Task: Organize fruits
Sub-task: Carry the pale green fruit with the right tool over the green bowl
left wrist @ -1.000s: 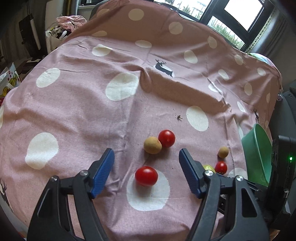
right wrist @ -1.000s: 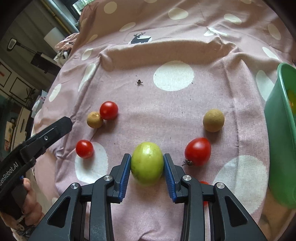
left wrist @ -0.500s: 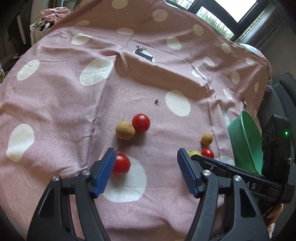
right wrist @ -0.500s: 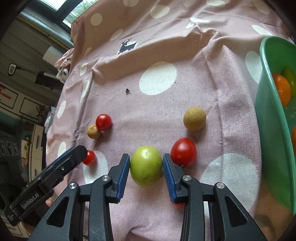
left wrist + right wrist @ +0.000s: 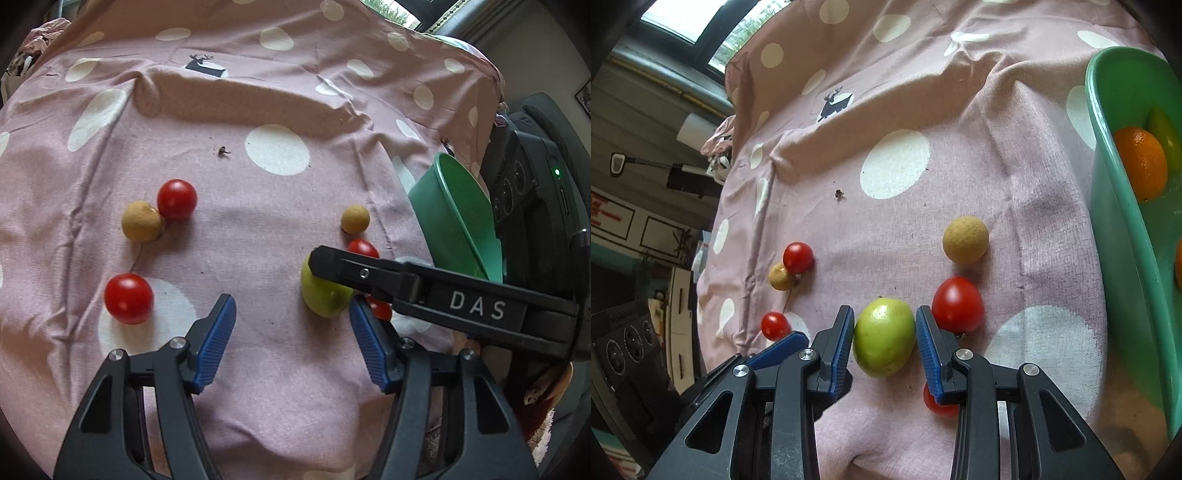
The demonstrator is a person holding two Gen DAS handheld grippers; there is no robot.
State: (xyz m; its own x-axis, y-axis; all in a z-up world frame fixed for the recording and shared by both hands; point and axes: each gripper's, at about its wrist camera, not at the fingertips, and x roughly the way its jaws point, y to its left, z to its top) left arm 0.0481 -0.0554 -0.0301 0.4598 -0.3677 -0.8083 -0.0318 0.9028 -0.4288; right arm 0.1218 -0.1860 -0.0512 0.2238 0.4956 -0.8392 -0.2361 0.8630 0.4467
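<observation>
My right gripper (image 5: 884, 338) is shut on a green fruit (image 5: 884, 336), just above the pink dotted cloth (image 5: 923, 92); it also shows in the left wrist view (image 5: 323, 295). A red tomato (image 5: 957, 304) sits right beside it, a tan fruit (image 5: 966, 240) behind, another red tomato (image 5: 938, 404) under the right finger. My left gripper (image 5: 291, 339) is open and empty over bare cloth. To its left lie a red tomato (image 5: 128, 298), a tan fruit (image 5: 142, 221) and a red tomato (image 5: 176, 199) touching it.
A green basin (image 5: 1126, 229) stands at the right with an orange (image 5: 1140, 168) and a green fruit (image 5: 1163, 136) inside. It shows in the left wrist view (image 5: 458, 221) too. A small dark speck (image 5: 222, 150) lies on the cloth. The cloth's near edge is close below both grippers.
My left gripper has swung right, away from the near-left tomato and close to the right gripper. The right gripper has shifted right toward the basin with the green fruit.
</observation>
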